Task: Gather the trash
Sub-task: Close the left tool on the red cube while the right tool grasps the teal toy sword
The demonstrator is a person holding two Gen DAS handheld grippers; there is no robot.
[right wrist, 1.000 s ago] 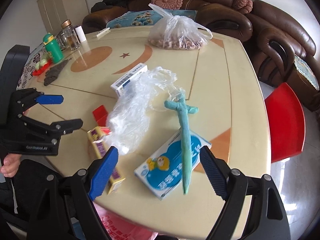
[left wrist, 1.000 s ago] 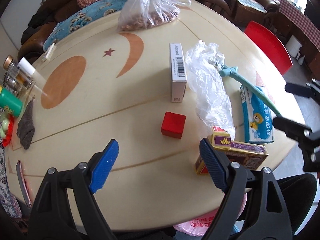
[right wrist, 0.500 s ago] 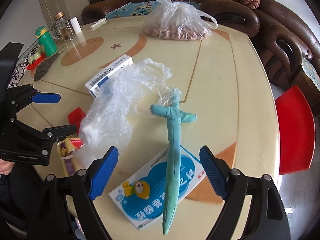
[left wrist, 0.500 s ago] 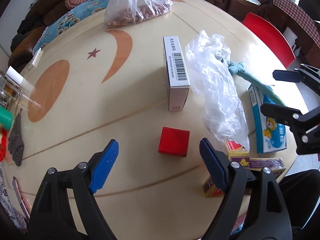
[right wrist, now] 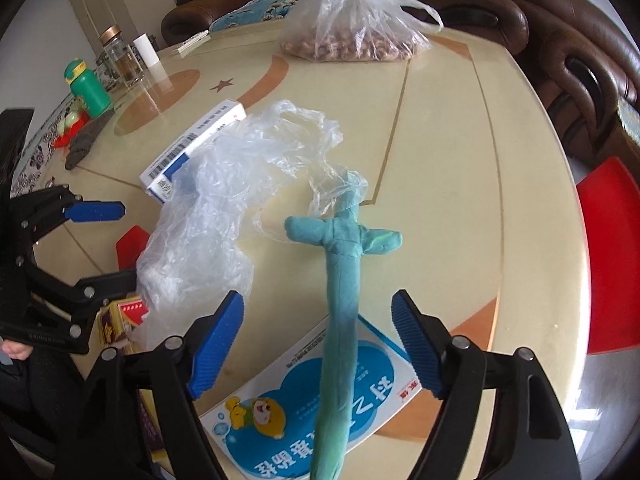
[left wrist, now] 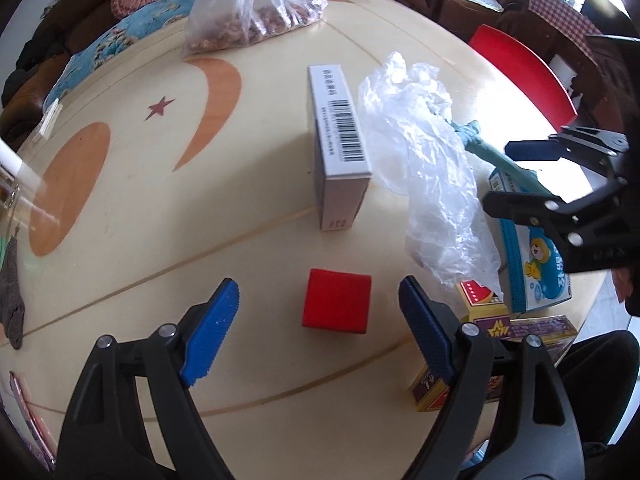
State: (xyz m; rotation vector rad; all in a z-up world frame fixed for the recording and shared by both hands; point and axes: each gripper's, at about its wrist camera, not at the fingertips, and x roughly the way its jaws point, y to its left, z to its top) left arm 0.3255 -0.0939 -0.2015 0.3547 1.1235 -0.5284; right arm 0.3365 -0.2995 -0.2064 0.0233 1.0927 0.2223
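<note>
My left gripper (left wrist: 318, 332) is open and empty, with a red cube (left wrist: 336, 306) on the table just ahead between its fingers. My right gripper (right wrist: 318, 346) is open and empty, straddling a teal sword-shaped toy (right wrist: 340, 300) that lies across a blue-and-white medicine box (right wrist: 316, 404). A crumpled clear plastic bag (right wrist: 216, 208) lies left of the toy; it also shows in the left wrist view (left wrist: 428, 176). A white barcoded box (left wrist: 338, 148) stands beyond the cube. A purple-and-yellow carton (left wrist: 484, 340) sits at the near table edge.
A tied plastic bag of nuts (right wrist: 352, 28) sits at the far side of the round cream table (right wrist: 440, 160). A green bottle (right wrist: 86, 86), glass jars (right wrist: 120, 60) and a grey cloth (right wrist: 84, 144) are at the left. A red chair (right wrist: 608, 256) stands right of the table.
Both grippers have moved forward over the table. The red cube now lies between my left fingers, and the teal toy and blue box are closer under my right gripper.
</note>
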